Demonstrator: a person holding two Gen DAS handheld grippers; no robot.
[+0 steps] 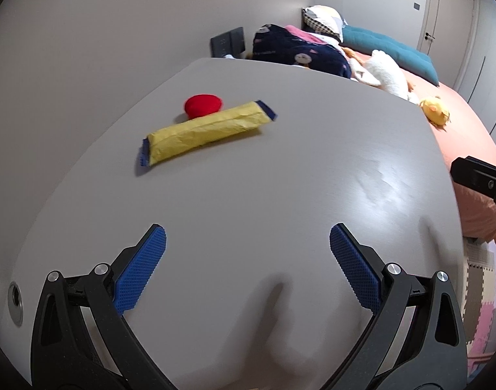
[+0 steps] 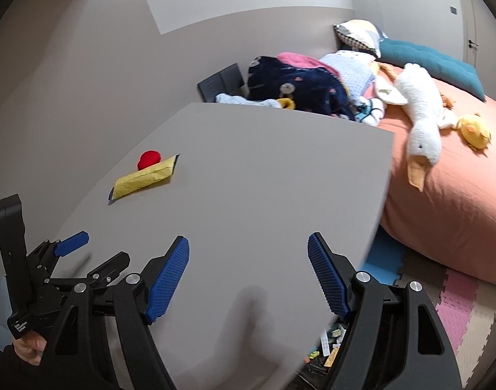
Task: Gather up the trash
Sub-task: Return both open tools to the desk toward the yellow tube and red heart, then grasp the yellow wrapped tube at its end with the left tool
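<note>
A yellow snack wrapper (image 1: 205, 133) with dark blue ends lies flat on the grey table (image 1: 280, 178), with a small red round object (image 1: 203, 105) just behind it. Both also show in the right wrist view, the wrapper (image 2: 143, 180) and the red object (image 2: 148, 159) at the table's far left. My left gripper (image 1: 248, 243) is open and empty, above the table short of the wrapper. My right gripper (image 2: 248, 256) is open and empty over the table's near right part. The left gripper (image 2: 69, 243) shows at the lower left of the right wrist view.
A bin of mixed trash (image 2: 326, 347) sits on the floor below the table's right edge. A bed (image 2: 443, 211) with an orange cover, a plush goose (image 2: 420, 110), a yellow plush (image 2: 474, 130) and piled clothes (image 2: 296, 84) stands right of the table. Foam floor mats (image 2: 459, 299) lie below.
</note>
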